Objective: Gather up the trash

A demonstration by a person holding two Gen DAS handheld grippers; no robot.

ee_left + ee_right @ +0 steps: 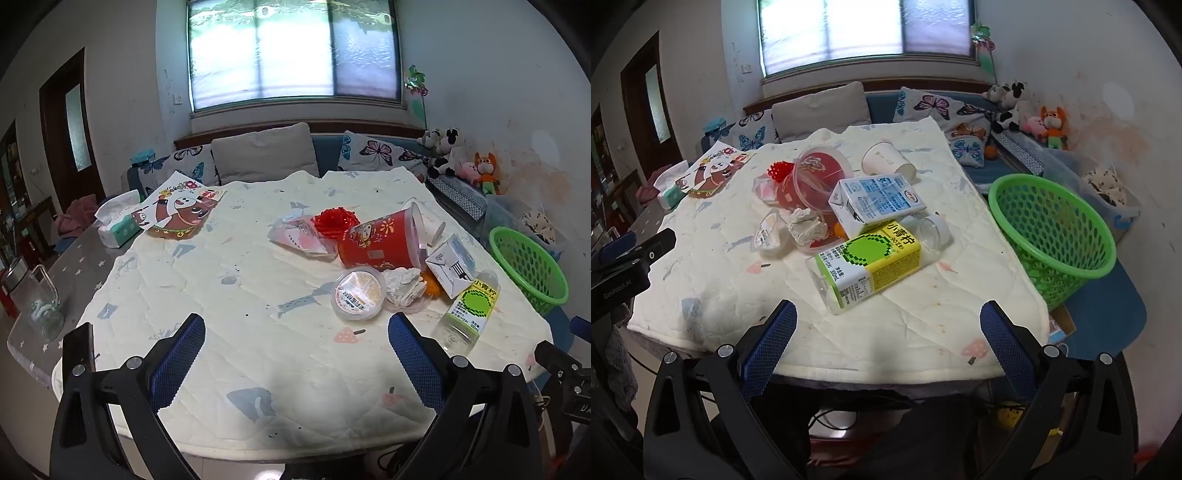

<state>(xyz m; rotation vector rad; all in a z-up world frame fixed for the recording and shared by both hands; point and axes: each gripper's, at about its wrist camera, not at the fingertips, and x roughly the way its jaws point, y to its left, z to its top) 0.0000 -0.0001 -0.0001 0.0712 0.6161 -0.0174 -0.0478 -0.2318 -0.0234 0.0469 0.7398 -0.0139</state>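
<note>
Lying in a loose heap on the right part of a cream quilted cloth [923, 325] over the table: the trash; nearest the right gripper [888, 319] a clear plastic bottle [871, 258] on its side with a yellow-and-green label, cap end pointing toward the far right; touching it behind, a white-and-blue milk carton [875, 201], also tipped over; left of the carton a crumpled white paper ball [807, 227], and just left of that a small lidded plastic cup [768, 232]; behind these a red tub [816, 181] lying on its side, mouth toward the right-wrist camera, with a red ornament [781, 170] at its left; a white paper cup [886, 160] lies tipped over farther back, apart from the carton.

Green perforated basket [1052, 236] sits just off the cloth's right edge, tilted, opening toward the heap.

Right gripper jaws spread wide, nothing between the blue pads; hovers over the near edge of the cloth, bottle just ahead.

Left gripper [295, 332] likewise wide apart and empty, over the bare middle of the cloth; the heap lies ahead and to its right.

Far left corner: a cartoon-print paper [181, 208] and a tissue pack [118, 221] beside it; a glass jar [40, 302] stands on the uncovered table strip at left.
</note>
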